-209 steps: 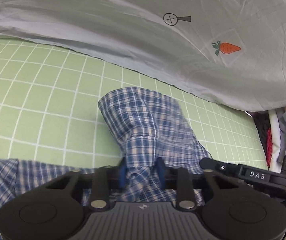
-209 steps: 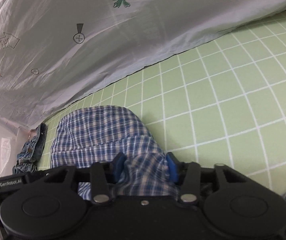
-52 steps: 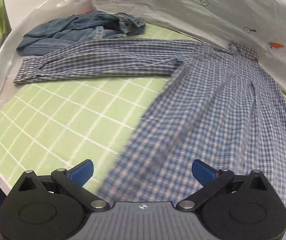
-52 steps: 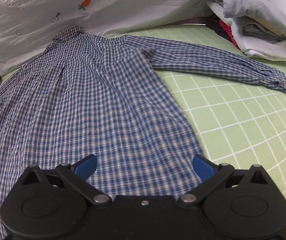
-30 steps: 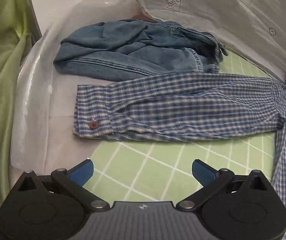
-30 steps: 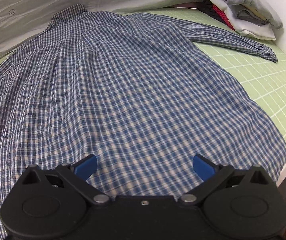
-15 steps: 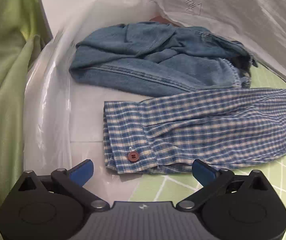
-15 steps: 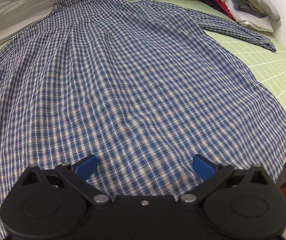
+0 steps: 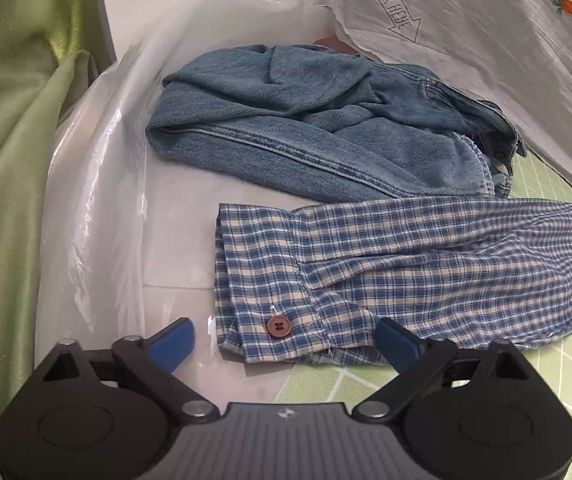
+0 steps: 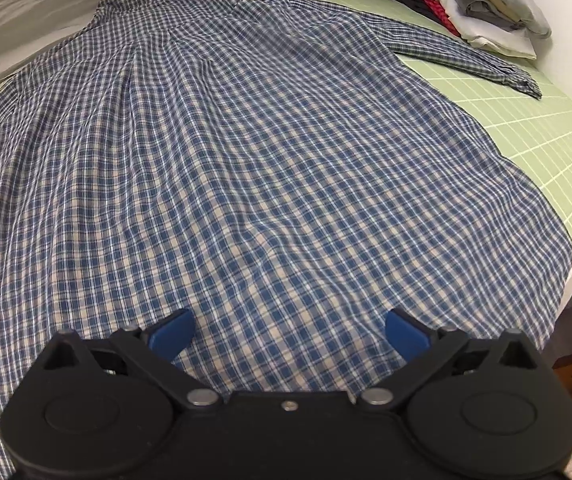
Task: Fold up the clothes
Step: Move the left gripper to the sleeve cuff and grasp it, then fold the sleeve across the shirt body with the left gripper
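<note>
In the left wrist view, a green curtain (image 9: pixel 10 168) hangs at far left beside clear plastic sheeting (image 9: pixel 86 208); the left gripper (image 9: pixel 284 340) has its jaws spread but closing, with the buttoned cuff (image 9: pixel 262 280) of the plaid shirt (image 10: pixel 226 168) between the blue pads, neither pad yet pressing it, and a crumpled denim garment (image 9: pixel 325 132) just beyond. In the right wrist view, the shirt lies spread flat, collar away, on the green grid mat (image 10: pixel 545 136); the right gripper (image 10: pixel 287 332) hovers over its hem with jaws wide apart, gripping nothing. A stack of folded clothes (image 10: pixel 485 4) sits at far right.
</note>
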